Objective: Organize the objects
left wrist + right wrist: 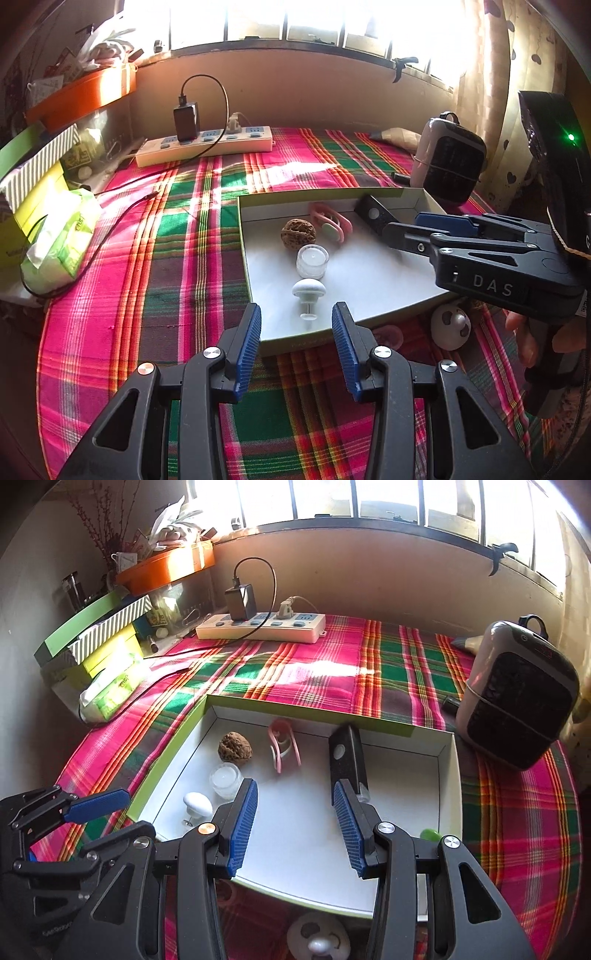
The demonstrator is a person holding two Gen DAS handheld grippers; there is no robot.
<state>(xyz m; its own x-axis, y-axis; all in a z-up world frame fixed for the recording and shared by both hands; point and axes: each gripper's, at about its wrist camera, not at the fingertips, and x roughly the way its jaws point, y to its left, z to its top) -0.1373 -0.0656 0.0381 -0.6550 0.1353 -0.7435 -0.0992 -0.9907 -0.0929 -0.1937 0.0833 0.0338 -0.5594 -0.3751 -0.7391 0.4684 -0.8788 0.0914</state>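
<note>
Left tool (296, 325): spread wide; nothing between its blue pads; it hangs over the near edge of the box, just before the white knob
Right tool (295, 808): spread apart; nothing pinched; it hangs over the white floor of the box, with its right pad close to the black block
Box (321, 192): flat and open, green outside and white inside; it lies on the checked cloth
Walnut (298, 230): brown and bumpy; in the box, near the far left corner
Pink clip (330, 221): in the box, just right of the walnut, by the far wall
Little jar (312, 261): clear with a white lid; in the box, just in front of the walnut
White knob (308, 290): round top with a thin pin; in the box, in front of the little jar
Black block (347, 762): long, with a white dot; in the box, leaning on the far wall
Panda toy (450, 326): round and white; on the cloth outside the box, by its near edge
Checked cloth (147, 277): pink, green and orange; it covers the surface
Power strip (207, 146): white, at the back near the wall; a black charger is plugged in
Heater (517, 701): pink and black; at the right, outside the box
</note>
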